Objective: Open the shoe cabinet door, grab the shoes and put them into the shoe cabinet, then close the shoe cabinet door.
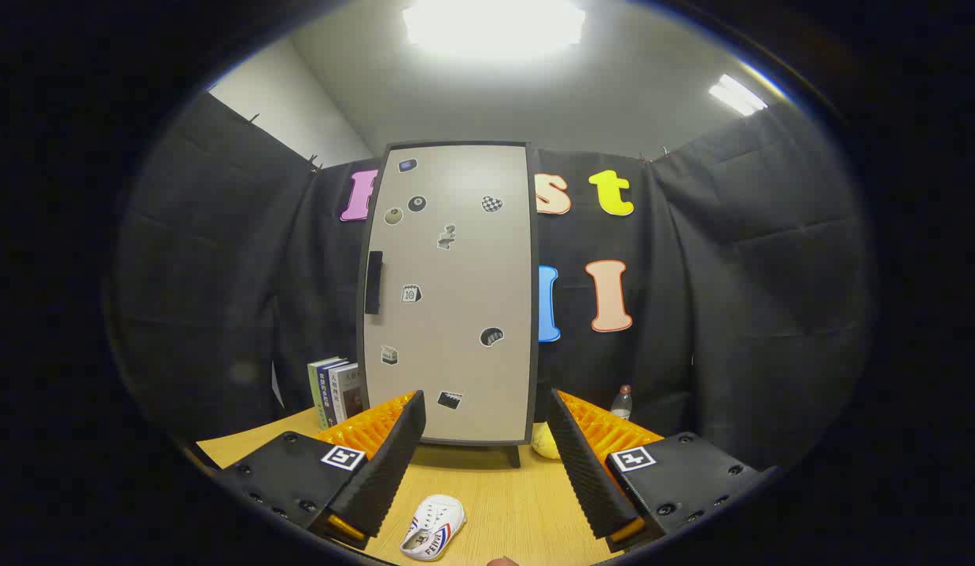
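On the far side of the pale wooden table stands the shoe cabinet, a tall upright box with a dark frame and a smooth beige door dotted with small stickers. That door is closed flat, so nothing of the inside can be seen. A dark vertical handle sits near its left edge, about halfway up.

Nearer, the gripper hangs above the tabletop with its two ribbed fingers spread wide apart, holding nothing; the cabinet's lower part shows through the gap between them. A small white shoe with red and blue striping lies on the wood between the fingers and close by, toward the left one, sole down and touching neither finger.

Just right of the cabinet's foot rests a rounded yellow object, and farther right a clear bottle with a red cap. Left of the cabinet a few books stand upright. Bare wood lies open between the shoe and the cabinet.
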The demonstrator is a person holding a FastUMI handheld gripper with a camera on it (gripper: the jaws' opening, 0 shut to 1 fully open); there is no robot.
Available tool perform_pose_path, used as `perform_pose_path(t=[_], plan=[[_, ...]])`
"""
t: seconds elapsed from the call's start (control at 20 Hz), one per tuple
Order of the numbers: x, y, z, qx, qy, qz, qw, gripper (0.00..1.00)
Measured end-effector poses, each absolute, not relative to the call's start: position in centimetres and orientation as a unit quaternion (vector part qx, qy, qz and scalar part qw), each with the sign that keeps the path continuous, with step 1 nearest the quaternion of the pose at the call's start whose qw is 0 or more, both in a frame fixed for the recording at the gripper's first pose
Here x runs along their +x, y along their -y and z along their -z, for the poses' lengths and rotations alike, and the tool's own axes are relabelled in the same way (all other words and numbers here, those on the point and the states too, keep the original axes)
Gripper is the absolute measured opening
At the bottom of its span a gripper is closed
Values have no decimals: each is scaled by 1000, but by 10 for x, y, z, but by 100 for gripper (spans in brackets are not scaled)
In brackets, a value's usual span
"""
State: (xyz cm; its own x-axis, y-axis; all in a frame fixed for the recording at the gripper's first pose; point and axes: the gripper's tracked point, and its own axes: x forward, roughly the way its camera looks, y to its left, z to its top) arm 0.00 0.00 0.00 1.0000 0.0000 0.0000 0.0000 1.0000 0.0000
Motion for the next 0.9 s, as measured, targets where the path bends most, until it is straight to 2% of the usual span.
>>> perform_pose_path(t=[0.9], plan=[[9, -21, -12, -2, 1, -14, 1000, 98]])
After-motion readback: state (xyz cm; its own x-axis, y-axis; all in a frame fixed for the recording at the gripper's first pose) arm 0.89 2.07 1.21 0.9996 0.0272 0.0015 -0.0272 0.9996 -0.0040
